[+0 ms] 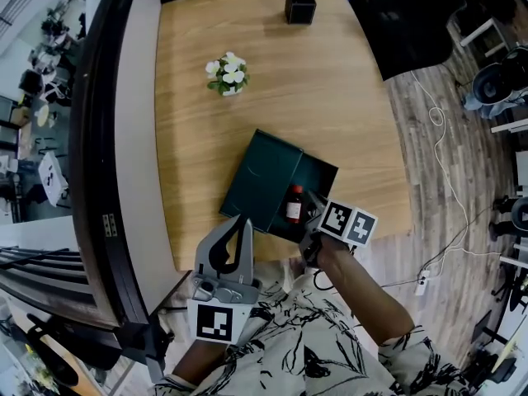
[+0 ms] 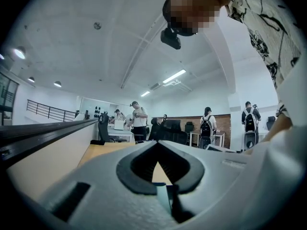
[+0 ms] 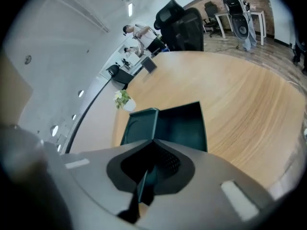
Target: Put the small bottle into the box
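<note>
The dark green box (image 1: 323,174) lies open near the table's front edge, its lid (image 1: 262,180) flipped over to the left. The small brown bottle (image 1: 294,205) with a red cap lies inside the box's tray. My right gripper (image 1: 312,206) sits at the tray's near right corner, just right of the bottle, jaws shut and empty. In the right gripper view (image 3: 152,143) the box (image 3: 184,124) and lid (image 3: 139,126) lie ahead; the bottle is hidden there. My left gripper (image 1: 242,223) hovers at the table's front edge left of the box, shut with nothing held, and in its own view (image 2: 157,145) it looks across the room.
A small pot of white flowers (image 1: 227,74) stands mid-table and a black cube (image 1: 300,7) at the far end. The table's right edge (image 1: 396,139) curves beside a wooden floor with a cable and power strip (image 1: 421,285). People and chairs stand far off.
</note>
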Tool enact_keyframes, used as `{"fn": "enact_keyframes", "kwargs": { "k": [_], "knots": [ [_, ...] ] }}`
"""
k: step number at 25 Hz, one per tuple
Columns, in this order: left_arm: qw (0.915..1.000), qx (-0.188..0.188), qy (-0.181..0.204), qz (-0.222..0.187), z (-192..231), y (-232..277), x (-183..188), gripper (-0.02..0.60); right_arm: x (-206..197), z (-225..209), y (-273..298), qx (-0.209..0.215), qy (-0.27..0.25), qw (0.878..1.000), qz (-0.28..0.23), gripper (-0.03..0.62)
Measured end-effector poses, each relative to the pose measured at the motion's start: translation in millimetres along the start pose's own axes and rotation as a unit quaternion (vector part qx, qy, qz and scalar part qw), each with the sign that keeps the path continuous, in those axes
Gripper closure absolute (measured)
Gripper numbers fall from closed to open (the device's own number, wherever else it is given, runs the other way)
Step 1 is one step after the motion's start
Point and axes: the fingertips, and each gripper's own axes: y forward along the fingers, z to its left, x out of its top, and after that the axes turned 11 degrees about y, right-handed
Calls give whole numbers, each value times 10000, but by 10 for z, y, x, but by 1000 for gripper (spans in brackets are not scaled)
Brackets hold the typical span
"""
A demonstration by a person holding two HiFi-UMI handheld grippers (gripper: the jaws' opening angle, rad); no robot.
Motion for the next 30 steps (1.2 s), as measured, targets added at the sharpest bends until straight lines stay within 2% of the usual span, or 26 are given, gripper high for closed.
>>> {"fn": "enact_keyframes", "kwargs": {
  "k": [3,7,10,13,18,22,28,30],
  "knots": [
    [9999,6,89,-135,-63,19,116,588,187,240,-213,570,-233,9978,-247,588],
    [9995,75,166,-272,-136,2,245,588,356,526,-537,1302,-591,9882,-549,589],
    [9992,153,184,-312,-181,-24,321,588,438,707,-816,1737,-954,9772,-763,589],
    [9988,242,216,-380,-206,-45,417,588,563,895,-1155,2171,-1372,9600,-1120,589],
    [9970,335,435,-545,-223,-125,572,588,843,1161,-1834,2644,-2238,9168,-1985,588],
    [9961,456,499,-572,-220,-159,675,588,1069,1271,-2332,2605,-3022,8767,-2688,589],
    [9922,869,644,-618,-44,-285,797,588,1221,1318,-2922,2598,-3716,8166,-3572,589],
    [9903,1000,685,-680,22,-343,850,588,1238,1296,-3044,2482,-3972,8008,-3733,589]
  ]
}}
